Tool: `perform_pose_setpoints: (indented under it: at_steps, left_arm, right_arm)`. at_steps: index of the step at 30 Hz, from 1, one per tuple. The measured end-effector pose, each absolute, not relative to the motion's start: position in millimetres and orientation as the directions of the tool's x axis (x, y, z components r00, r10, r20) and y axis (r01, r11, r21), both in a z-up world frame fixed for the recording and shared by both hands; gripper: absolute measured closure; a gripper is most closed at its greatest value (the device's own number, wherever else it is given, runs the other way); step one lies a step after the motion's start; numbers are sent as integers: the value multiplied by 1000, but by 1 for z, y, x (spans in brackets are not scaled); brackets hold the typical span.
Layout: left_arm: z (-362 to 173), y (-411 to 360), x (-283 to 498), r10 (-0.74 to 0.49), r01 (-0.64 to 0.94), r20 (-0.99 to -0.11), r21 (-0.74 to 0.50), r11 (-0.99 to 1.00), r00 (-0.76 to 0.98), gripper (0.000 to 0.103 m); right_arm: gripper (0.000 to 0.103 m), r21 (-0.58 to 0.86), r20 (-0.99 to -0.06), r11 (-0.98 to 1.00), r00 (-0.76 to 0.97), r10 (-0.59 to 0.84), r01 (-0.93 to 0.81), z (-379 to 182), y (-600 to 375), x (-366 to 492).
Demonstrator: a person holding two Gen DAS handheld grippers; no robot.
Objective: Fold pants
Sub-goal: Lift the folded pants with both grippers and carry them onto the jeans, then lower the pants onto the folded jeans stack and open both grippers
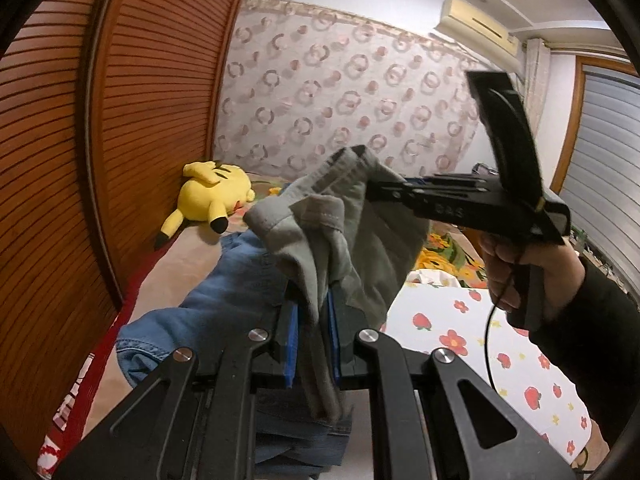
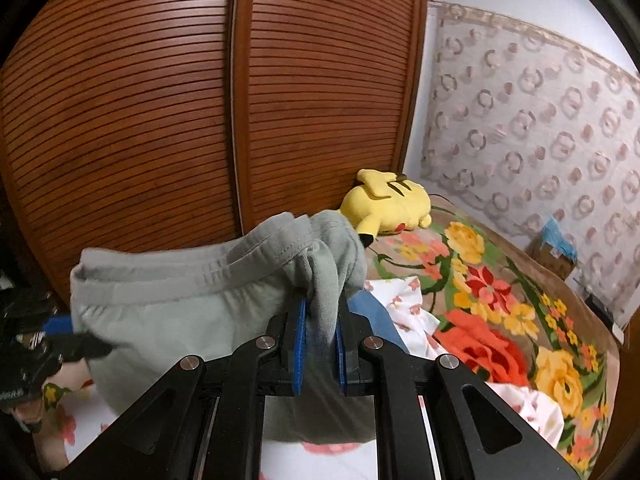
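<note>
Blue-padded fingers (image 1: pixel 312 344) of both grippers pinch shut on soft grey cotton pants (image 1: pixel 340 232); bunched cloth could slip free mid-fold onto blue denim jeans (image 1: pixel 236 280) beneath them

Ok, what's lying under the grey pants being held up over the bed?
Under the grey pants, blue jeans lie on the bed, beside a strawberry-print sheet. The pants cover the rest of the jeans.

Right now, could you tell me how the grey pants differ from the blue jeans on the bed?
The grey pants are lifted off the bed, pinched by the left gripper and the right gripper; the blue jeans lie loose on the bed, ungripped. The grey pants look like soft, plain knit; the blue jeans are denim with visible seam stitching. Both are crumpled, not yet folded.
</note>
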State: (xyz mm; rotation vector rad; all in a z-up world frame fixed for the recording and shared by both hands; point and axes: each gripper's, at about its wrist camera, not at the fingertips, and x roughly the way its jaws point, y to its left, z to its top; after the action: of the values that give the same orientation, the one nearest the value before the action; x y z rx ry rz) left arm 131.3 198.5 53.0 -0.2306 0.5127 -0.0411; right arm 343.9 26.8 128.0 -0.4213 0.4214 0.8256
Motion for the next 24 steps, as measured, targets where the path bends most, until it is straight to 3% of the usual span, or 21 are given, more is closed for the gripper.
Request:
perform_pose_setpoints:
  at_steps: [11, 16, 17, 21, 24]
  left_arm:
    - [26, 223, 132, -47, -96, -541, -232, 968, 840, 89]
    - [28, 229, 124, -30, -116, -545, -231, 966, 838, 84]
    - [30, 230, 121, -7, -130, -545, -213, 968, 838, 79]
    - [43, 237, 119, -4, -123, -516, -212, 970, 857, 40]
    - [51, 234, 123, -15, -99, -502, -200, 975, 865, 37]
  right_arm:
    - [91, -172, -545, 605, 587, 599, -777, 111, 63, 369]
    - [70, -135, -528, 631, 595, 606, -764, 117, 55, 371]
    - [67, -142, -529, 642, 606, 594, -753, 120, 52, 370]
    - [65, -134, -502, 625, 596, 627, -769, 128, 38, 352]
    - [65, -109, -488, 604, 572, 660, -790, 128, 25, 339]
